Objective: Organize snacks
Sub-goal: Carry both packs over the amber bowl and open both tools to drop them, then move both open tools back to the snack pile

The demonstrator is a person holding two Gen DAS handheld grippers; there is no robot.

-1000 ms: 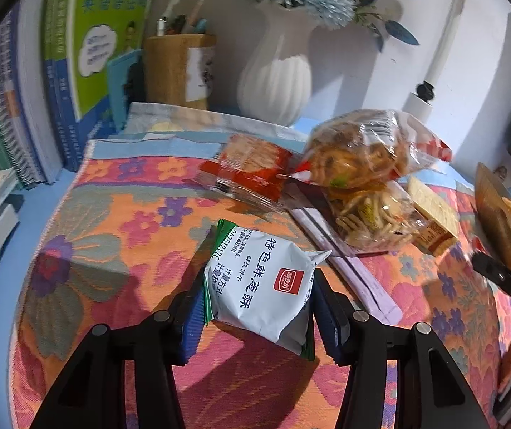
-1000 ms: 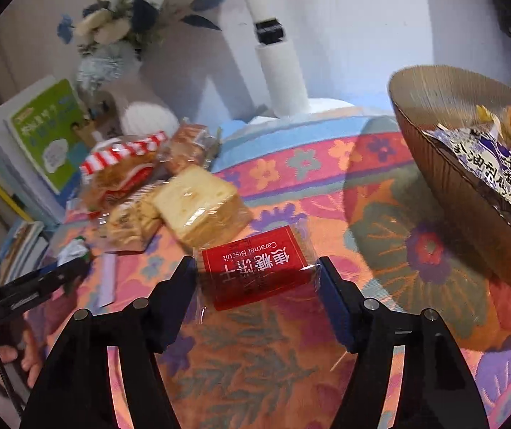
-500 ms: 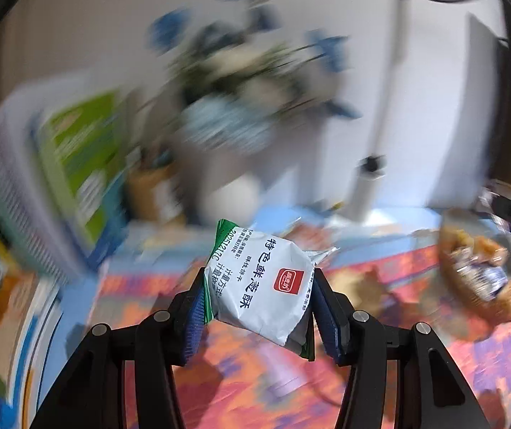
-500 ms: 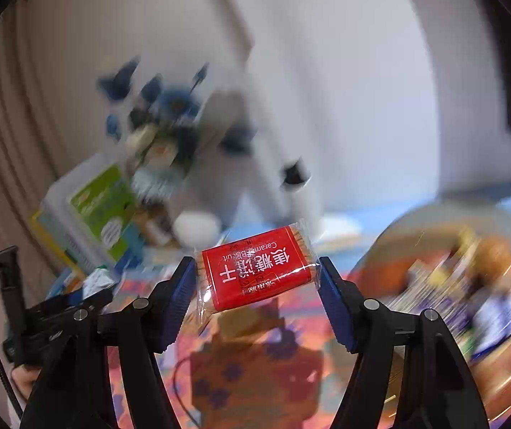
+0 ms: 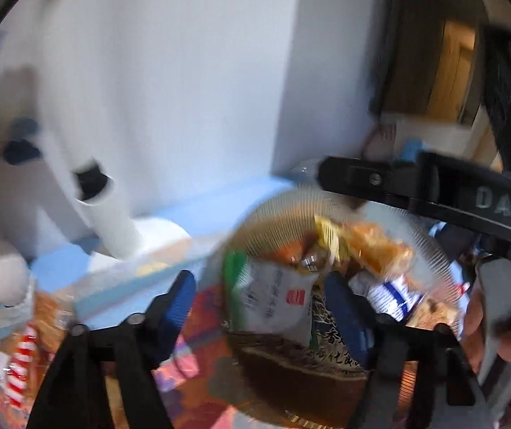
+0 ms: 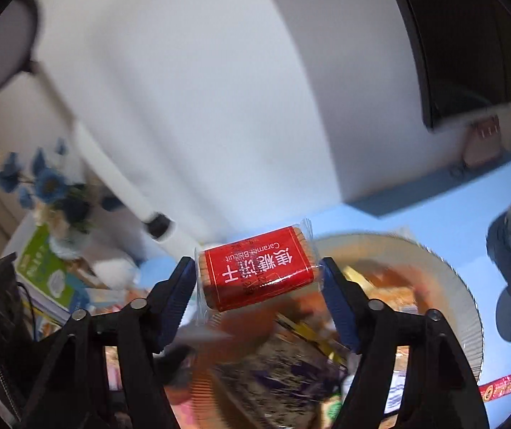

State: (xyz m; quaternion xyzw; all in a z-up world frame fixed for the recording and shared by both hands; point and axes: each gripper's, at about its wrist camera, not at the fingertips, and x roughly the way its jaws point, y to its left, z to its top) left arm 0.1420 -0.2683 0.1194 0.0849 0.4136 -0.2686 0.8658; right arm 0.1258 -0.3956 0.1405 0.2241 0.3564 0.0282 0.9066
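Your left hand-held gripper [image 5: 259, 307] is opening, its blue pads clear of the white packet with a red logo [image 5: 273, 304], which a second ago sat pinched low over the floral surface and now hangs above the snack basket [image 5: 430, 250]. Your right hand-held gripper [image 6: 259, 286] is opening too, one red "Caramel Biscuit" pack [image 6: 259, 268] between its pads, over that basket. Beyond, one "DAS" mark [image 5: 502, 203] reads on the right tool.
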